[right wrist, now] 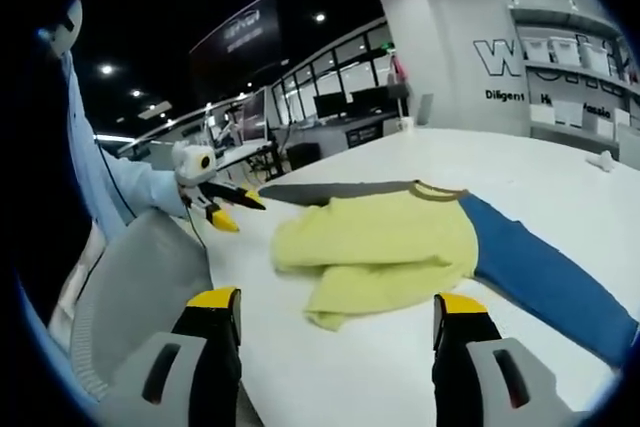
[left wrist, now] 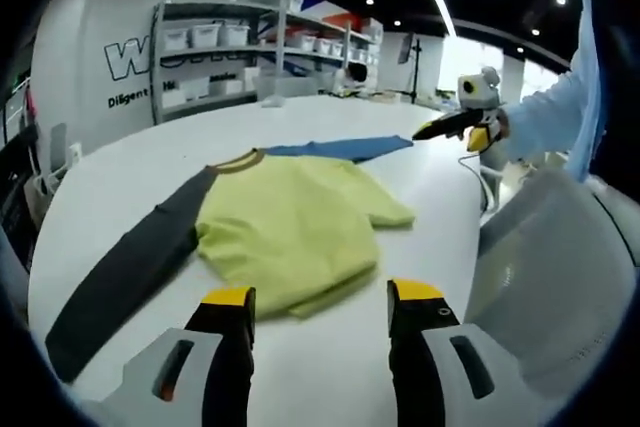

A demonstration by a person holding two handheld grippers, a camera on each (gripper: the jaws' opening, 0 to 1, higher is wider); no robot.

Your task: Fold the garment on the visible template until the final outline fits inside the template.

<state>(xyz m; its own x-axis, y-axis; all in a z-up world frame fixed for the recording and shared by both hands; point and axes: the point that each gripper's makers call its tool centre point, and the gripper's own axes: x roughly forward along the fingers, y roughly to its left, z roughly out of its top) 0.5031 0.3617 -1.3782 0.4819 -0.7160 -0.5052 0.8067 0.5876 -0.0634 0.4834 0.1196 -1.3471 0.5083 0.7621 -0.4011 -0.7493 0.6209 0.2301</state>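
A yellow-green sweatshirt with one dark grey sleeve and one blue sleeve (left wrist: 290, 222) lies partly folded on the round white counter (left wrist: 120, 182), both sleeves stretched outward. The left gripper (left wrist: 320, 307) hovers just short of its hem, fingers apart, holding nothing. The right gripper (right wrist: 335, 317) hovers near the hem too, fingers apart.

My left claw (left wrist: 320, 312) gapes wide above the tabletop (left wrist: 430, 187). Just ahead of it lies the shirt (left wrist: 290, 227), grey sleeve (left wrist: 125, 277) out left, blue sleeve (left wrist: 340, 149) beyond. My right claw (left wrist: 440, 130) hovers far ahead to the right.
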